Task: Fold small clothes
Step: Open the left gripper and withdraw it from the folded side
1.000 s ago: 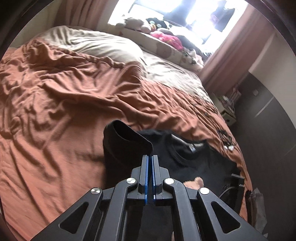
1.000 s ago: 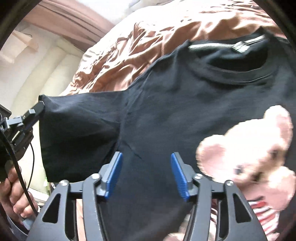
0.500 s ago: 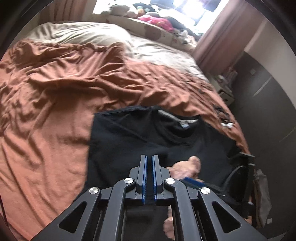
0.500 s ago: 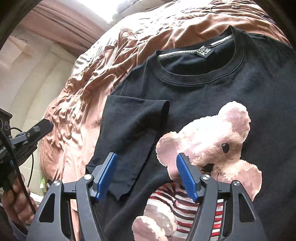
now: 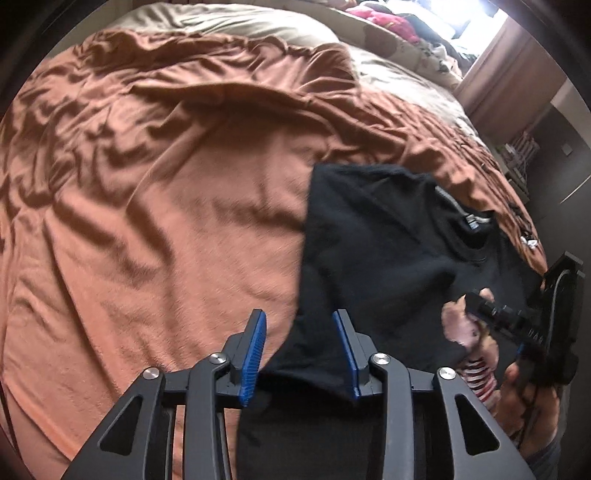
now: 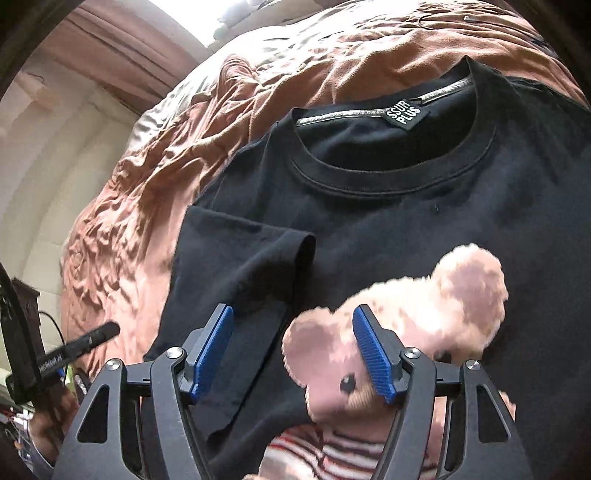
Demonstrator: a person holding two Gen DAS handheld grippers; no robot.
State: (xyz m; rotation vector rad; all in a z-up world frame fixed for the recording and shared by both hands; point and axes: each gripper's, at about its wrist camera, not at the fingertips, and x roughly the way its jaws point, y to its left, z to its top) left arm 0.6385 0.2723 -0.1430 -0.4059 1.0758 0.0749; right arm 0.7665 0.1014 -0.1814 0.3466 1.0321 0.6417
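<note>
Black T-shirt (image 6: 388, 221) lies front-up on the bed, on the rumpled rust-brown bedspread (image 5: 166, 221), near the bed's edge. Neck opening faces away from the right wrist camera; "SSUR PLUS" label (image 6: 403, 114) sits inside the collar. One sleeve (image 6: 236, 280) is folded inward over the chest, its cuff edge just beside the pink teddy bear print (image 6: 417, 325). Red-and-white stripes of the print show below the bear's head.

Right gripper (image 6: 291, 354) hovers over the shirt, fingers wide apart and holding nothing; one blue pad is over the folded sleeve, the other over the bear's head. Can't tell if the pads touch the fabric.

Left gripper (image 5: 299, 354) sits at the shirt's side edge, fingers also wide apart, nothing clamped. Black fabric lies between and under them; contact can't be judged. In the left wrist view the right gripper (image 5: 532, 325) shows at the far right over the print, with the person's hand (image 5: 528, 406) on it.

Beige bedding (image 5: 258, 26) and a pile of clutter (image 5: 399, 22) lie at the far end of the bed, by the bright window.
</note>
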